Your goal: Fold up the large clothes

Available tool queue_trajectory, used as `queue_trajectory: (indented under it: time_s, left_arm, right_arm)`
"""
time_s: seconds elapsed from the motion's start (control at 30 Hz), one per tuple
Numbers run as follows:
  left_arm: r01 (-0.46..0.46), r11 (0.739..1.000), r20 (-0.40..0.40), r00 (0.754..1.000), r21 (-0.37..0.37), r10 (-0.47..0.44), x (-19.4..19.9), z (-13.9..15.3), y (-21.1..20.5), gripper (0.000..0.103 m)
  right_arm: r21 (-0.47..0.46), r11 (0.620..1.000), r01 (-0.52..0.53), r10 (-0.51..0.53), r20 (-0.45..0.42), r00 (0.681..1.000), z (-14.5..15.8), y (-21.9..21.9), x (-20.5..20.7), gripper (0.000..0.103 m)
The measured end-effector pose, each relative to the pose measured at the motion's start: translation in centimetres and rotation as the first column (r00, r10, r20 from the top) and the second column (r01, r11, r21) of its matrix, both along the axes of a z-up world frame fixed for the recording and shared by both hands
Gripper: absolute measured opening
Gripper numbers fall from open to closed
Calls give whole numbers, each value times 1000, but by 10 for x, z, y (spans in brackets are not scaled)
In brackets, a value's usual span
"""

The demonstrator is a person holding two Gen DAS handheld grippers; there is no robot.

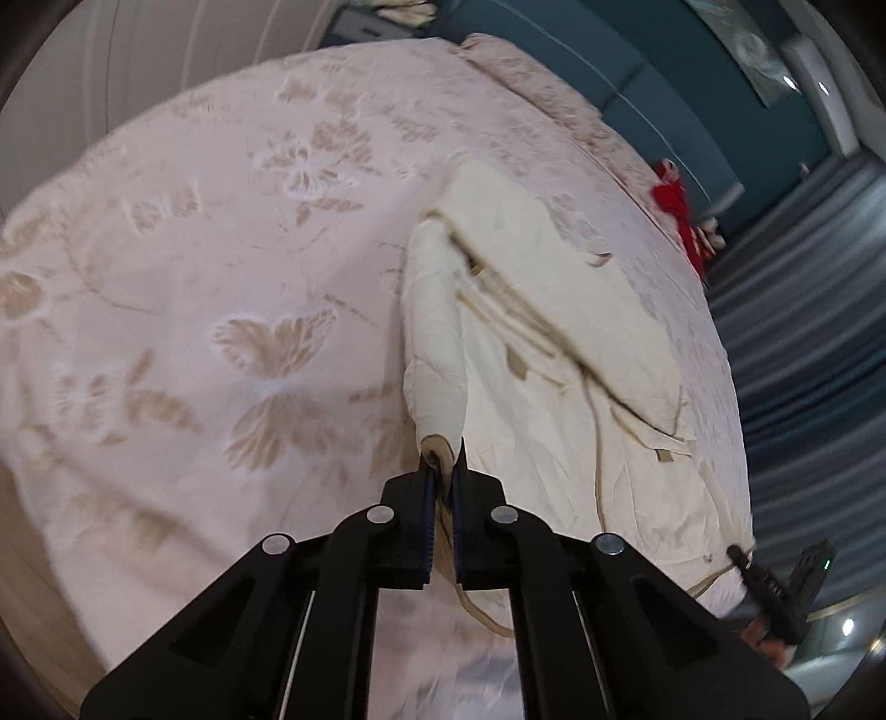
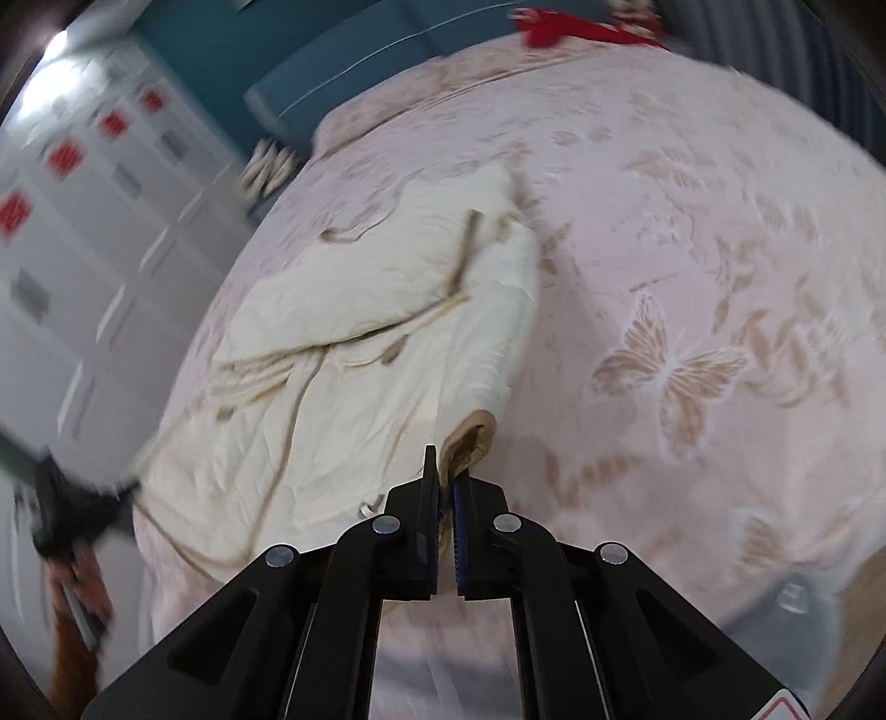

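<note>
Both grippers, left (image 1: 443, 459) & right (image 2: 447, 471), clamped tight on cream coat (image 1: 554, 343) cuffs; sleeves not folded in yet, most folding left imo.

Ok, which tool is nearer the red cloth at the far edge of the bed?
Right, probably. The red cloth lies straight ahead of the right tool; from the left tool it sits far off to the right.

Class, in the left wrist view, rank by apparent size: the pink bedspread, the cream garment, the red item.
1. Bedspread: fills most of the view.
2. Cream garment: covers a strip of it.
3. Red item: smallest, but it lies at the far edge, so distance may shrink it.
</note>
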State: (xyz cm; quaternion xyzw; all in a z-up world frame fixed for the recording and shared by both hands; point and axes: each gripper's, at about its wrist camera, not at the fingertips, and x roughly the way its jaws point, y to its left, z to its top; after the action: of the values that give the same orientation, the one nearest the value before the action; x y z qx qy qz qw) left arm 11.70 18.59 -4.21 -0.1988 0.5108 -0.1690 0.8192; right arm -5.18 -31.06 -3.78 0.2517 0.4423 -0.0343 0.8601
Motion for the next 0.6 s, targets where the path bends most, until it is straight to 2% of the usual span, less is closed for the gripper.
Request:
queue_trajectory:
  time_s: [0.07, 0.1, 0.2, 0.27, 0.3, 0.37, 0.47, 0.53, 0.6]
  left_arm:
    - [31, 999, -10, 999, 17, -31, -29, 12, 11, 3]
    - [49, 999, -25, 999, 18, -48, -50, 21, 19, 3]
    - [61, 998, -45, 997, 21, -60, -104, 50, 40, 4]
    - [41, 999, -29, 999, 14, -41, -131, 73, 49, 4]
    - [29, 1000, -6, 1000, 2, -29, -139, 87, 51, 4]
    - [16, 1000, 41, 999, -25, -15, -136, 105, 49, 4]
    - [7, 1000, 144, 990, 22, -10, -100, 117, 33, 4]
    - [-11, 999, 177, 984, 32, 5, -60, 113, 23, 5]
    - [-24, 999, 191, 982, 41, 16, -21, 103, 12, 5]
  right_arm:
    - [-27, 998, -63, 61, -49, 997, 12, 8, -22, 4]
    - [-34, 993, -109, 105, -103, 989, 18, 13, -39, 4]
    - [10, 985, -172, 170, -214, 962, 31, 22, -91, 4]
    - [58, 986, -159, 168, -212, 963, 49, 24, -112, 4]
    - [74, 987, -145, 156, -176, 972, 64, 23, -116, 4]
    - [65, 989, -132, 137, -87, 987, 86, 19, -106, 4]
    - [56, 994, -96, 93, 54, 994, 103, 3, -68, 4]
    - [71, 996, -46, 38, 106, 994, 96, -14, -35, 4]
    - [140, 990, 15, -33, 126, 991, 76, -33, 2, 4]
